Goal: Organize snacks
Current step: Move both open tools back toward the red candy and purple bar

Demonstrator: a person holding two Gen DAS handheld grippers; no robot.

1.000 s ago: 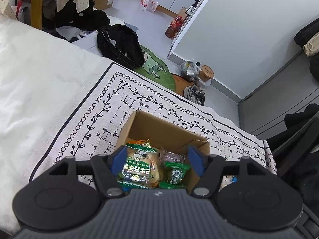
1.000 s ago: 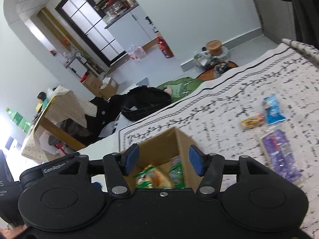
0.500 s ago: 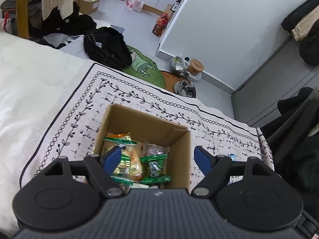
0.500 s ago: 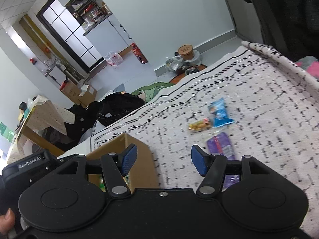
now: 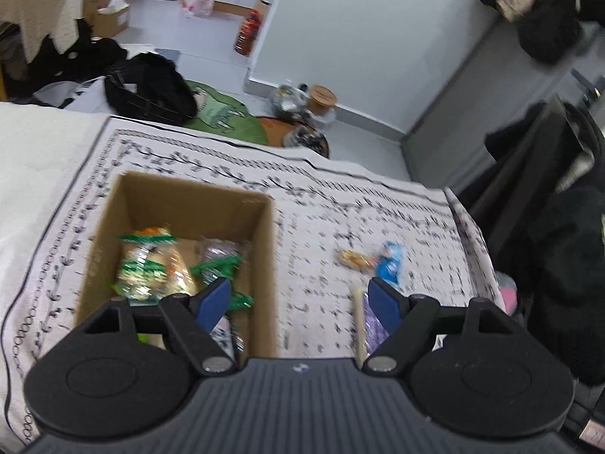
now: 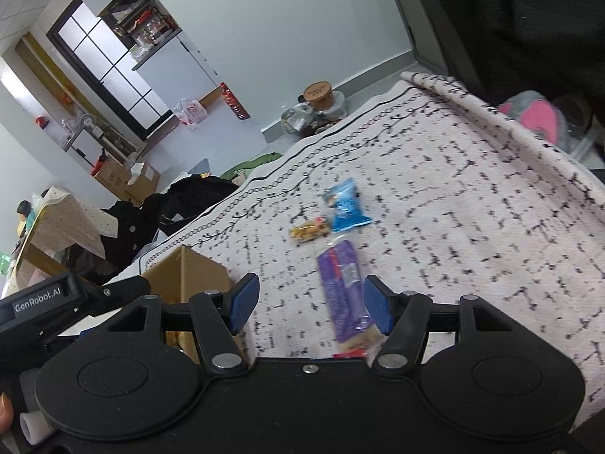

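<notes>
Both hand-held grippers, left point(image 5: 298, 299) and right point(image 6: 308, 308), wide, empty; purple packet point(image 6: 342, 289) lower centre, cardboard box point(image 5: 181, 204) lower left.

On the patterned cloth point(image 5: 321, 204) before you stands the cardboard box point(image 5: 264, 249), to your left, with several snack packets point(image 5: 155, 265) lying inside it. To the right of the box, three packets lie on the cloth: the small bar point(image 6: 308, 229) just beside the pillow packet point(image 6: 346, 208), and the long packet point(image 6: 342, 287) nearer to you, between the fingers of your right gripper point(image 6: 310, 308).
</notes>
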